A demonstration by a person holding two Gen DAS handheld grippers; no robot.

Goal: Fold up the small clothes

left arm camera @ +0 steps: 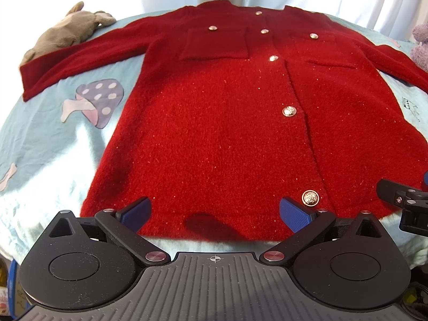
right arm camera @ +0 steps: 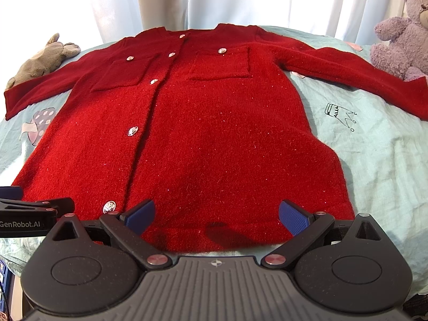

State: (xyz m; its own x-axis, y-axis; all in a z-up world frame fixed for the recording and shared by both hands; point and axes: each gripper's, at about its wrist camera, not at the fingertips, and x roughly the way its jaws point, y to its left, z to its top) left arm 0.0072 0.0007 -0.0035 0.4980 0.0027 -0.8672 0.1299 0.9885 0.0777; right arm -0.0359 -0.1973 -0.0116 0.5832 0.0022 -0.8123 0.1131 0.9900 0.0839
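Fingers spread wide on both grippers (empty), seemingly hovering at red cardigan hem, bedsheet bare alongside

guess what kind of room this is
Probably a child's bedroom: the red cardigan lies flat on a pale blue bedsheet printed with mushrooms, a purple teddy bear and a grey plush toy sit at its far edge, before white curtains.

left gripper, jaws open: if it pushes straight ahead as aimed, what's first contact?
Most likely the hem of the red cardigan, which lies flat right ahead of the left gripper. Its height above the cloth is unclear, so it might skim over instead.
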